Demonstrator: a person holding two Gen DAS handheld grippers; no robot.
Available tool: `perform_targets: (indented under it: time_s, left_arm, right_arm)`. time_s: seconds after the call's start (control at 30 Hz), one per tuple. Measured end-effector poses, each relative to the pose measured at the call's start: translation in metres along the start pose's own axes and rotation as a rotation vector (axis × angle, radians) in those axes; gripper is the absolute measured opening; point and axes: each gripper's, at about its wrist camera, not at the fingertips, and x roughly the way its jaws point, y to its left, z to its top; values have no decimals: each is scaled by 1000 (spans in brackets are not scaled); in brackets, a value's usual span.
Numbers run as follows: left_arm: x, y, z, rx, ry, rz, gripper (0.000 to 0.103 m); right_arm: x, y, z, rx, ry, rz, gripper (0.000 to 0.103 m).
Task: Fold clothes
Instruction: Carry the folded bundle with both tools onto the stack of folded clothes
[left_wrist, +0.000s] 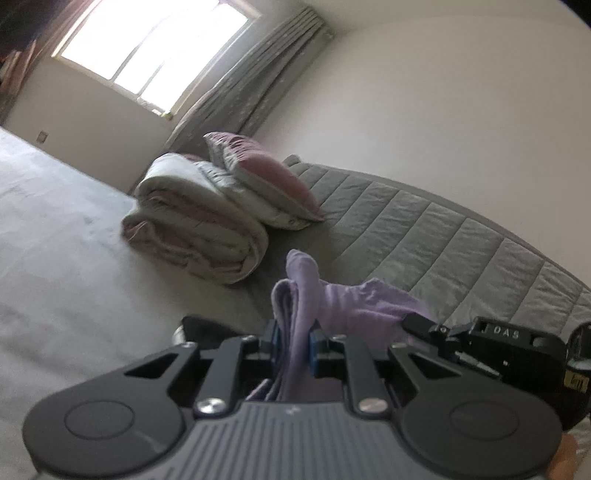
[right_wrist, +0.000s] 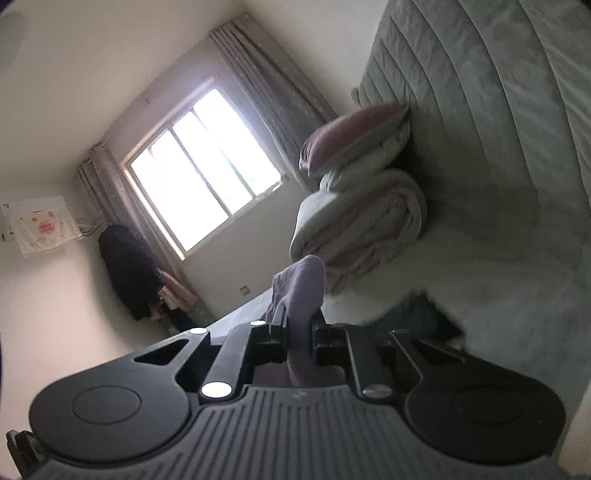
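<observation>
Left gripper (left_wrist: 294, 339) and right gripper (right_wrist: 300, 334) are each pinching a bunched edge of the lilac garment (left_wrist: 354, 306), jaws narrow on cloth. Beyond the grippers, a folded quilt (left_wrist: 192, 229) w/ pillow (left_wrist: 266, 177) is lying on the bed (left_wrist: 443, 236).

Right gripper (right_wrist: 300, 341) clamped on bunched lilac cloth (right_wrist: 301, 286); beyond, tilted bright window (right_wrist: 205, 170), grey curtains (right_wrist: 273, 92), folded quilt (right_wrist: 360, 225) on bed (right_wrist: 517, 258).

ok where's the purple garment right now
The purple garment is off the bed, pinched in the jaws of both the left gripper and the right gripper, in front of the folded quilt and pink pillow.
</observation>
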Motion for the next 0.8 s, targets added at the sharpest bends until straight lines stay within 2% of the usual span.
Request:
perform_targets:
  time_s: [0.2, 0.33, 0.47, 0.6, 0.7, 0.8]
  left_arm:
    - [53, -6, 9, 15, -14, 2, 15]
    - [81, 6, 9, 20, -15, 35, 15]
    - [111, 29, 5, 3, -6, 93, 15]
    - [140, 56, -5, -1, 35, 154, 19]
    - [154, 67, -15, 34, 75, 214, 21]
    - [149, 72, -14, 42, 59, 237, 21]
  right_arm:
    - [43, -23, 28, -65, -14, -32, 14]
    - [82, -43, 30, -80, 5, -57, 14]
    - [117, -59, 18, -118, 35, -84, 14]
    - [148, -74, -2, -135, 71, -110, 15]
    - [159, -83, -13, -140, 79, -160, 20]
    - [161, -92, -16, -139, 86, -202, 20]
